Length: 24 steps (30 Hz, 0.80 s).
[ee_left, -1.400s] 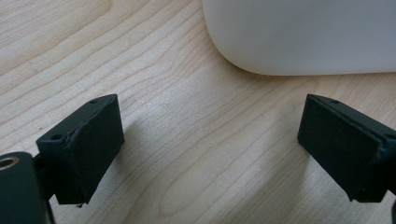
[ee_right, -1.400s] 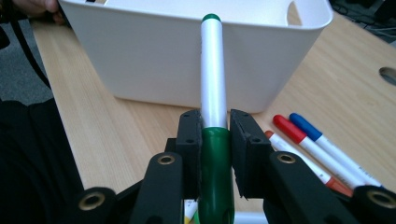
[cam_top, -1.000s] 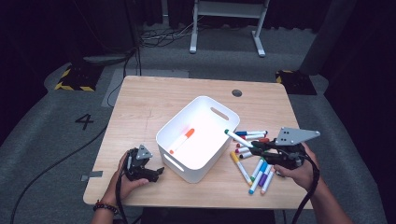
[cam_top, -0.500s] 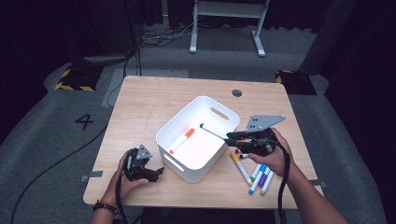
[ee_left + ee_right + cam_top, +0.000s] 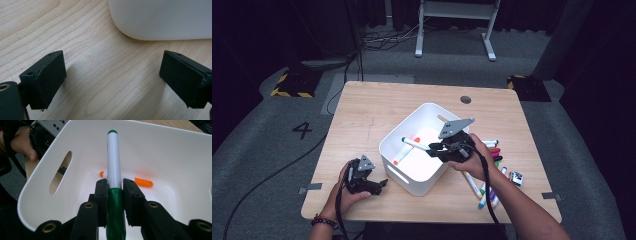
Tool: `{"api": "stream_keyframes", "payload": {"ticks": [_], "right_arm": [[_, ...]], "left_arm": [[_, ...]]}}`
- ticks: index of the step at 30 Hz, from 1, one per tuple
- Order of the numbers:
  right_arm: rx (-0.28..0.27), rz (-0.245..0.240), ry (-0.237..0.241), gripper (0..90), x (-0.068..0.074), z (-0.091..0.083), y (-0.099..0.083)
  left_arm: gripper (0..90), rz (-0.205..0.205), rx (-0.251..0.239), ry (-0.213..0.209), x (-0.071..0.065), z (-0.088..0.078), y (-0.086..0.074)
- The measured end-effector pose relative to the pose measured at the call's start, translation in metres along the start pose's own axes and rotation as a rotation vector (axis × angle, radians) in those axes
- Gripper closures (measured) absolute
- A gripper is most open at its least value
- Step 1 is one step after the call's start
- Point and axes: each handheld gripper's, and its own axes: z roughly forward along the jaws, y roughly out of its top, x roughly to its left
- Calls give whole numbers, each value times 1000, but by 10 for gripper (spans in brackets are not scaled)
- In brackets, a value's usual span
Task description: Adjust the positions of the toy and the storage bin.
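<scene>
Green marker (image 5: 113,165): being clamped in the right claw (image 5: 114,185) over the white bin (image 5: 175,157).
Release: being advised low, beside the orange marker (image 5: 140,181).
Left claw (image 5: 112,75): being held apart, idle.

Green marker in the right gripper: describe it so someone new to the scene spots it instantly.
Start at the white plastic bin in the middle of the light wooden table. The right gripper reaches over the bin's right rim, shut on a white-barrelled marker with a green cap, held above the bin floor. The only other marker in the bin is the orange-capped marker lying flat; the rest lie on the table outside.
</scene>
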Motion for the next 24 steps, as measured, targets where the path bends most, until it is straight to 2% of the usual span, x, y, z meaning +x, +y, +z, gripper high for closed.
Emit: {"api": "stream_keyframes", "payload": {"ticks": [8, 10, 12, 15, 17, 19, 24], "right_arm": [[72, 3, 24, 746, 4, 24, 11], [104, -8, 9, 745, 5, 30, 13], [115, 5, 14, 745, 7, 33, 14], [161, 6, 8, 745, 12, 43, 16], [185, 13, 20, 745, 15, 49, 17], [192, -26, 24, 745, 17, 56, 18], [251, -17, 48, 744, 24, 63, 22]], "left_arm": [[71, 1, 0, -1, 0, 0, 0], [71, 1, 0, -1, 0, 0, 0], [71, 1, 0, -1, 0, 0, 0], [71, 0, 0, -1, 0, 0, 0], [71, 1, 0, -1, 0, 0, 0], [71, 1, 0, -1, 0, 0, 0], [71, 4, 2, -1, 0, 0, 0]]}}
